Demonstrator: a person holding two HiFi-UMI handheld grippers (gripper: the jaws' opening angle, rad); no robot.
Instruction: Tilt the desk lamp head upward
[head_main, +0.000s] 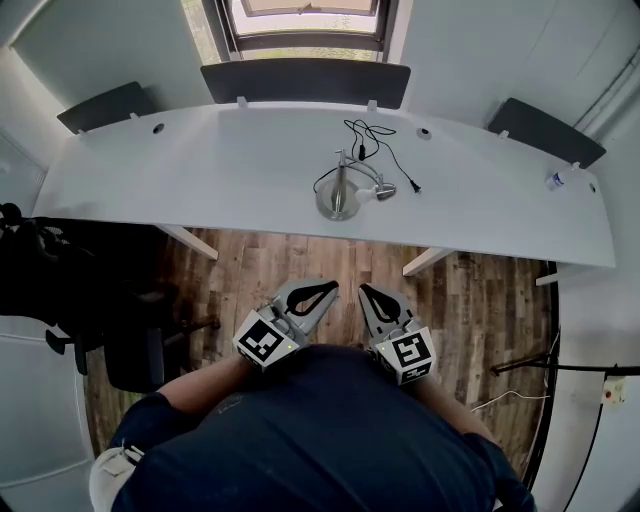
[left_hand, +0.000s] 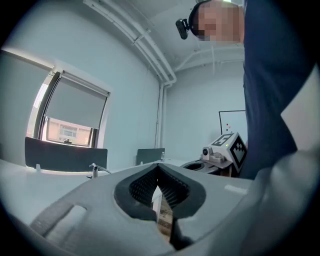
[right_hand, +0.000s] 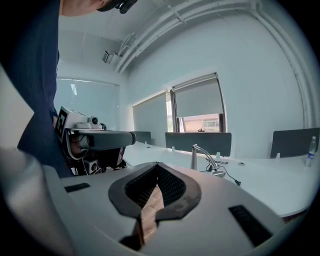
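I hold both grippers close in front of my body, over the wooden floor (head_main: 300, 262) and well short of the white desk (head_main: 180, 180); neither touches anything. The left gripper (head_main: 331, 288) has its jaws pressed together with nothing between them; its own view confirms it, the left gripper (left_hand: 159, 169) showing ribbed pads meeting at the tip and only a sliver of floor visible behind them. The right gripper (head_main: 364, 289) is the same; in its view the right gripper (right_hand: 157, 166) is closed and empty, tips touching.

The desk lamp (head_main: 341, 193) stands on the desk, about midway along it and nearer the front edge; its round base sits flat, and its head lies low just to the right of the base. From the right gripper view the desk lamp (right_hand: 203, 157) shows an upright post with an arm sloping down to the right, the head close to the desktop; a black cable (head_main: 383, 148) trails behind it. A bottle (head_main: 556, 180) stands at the desk's far right end.
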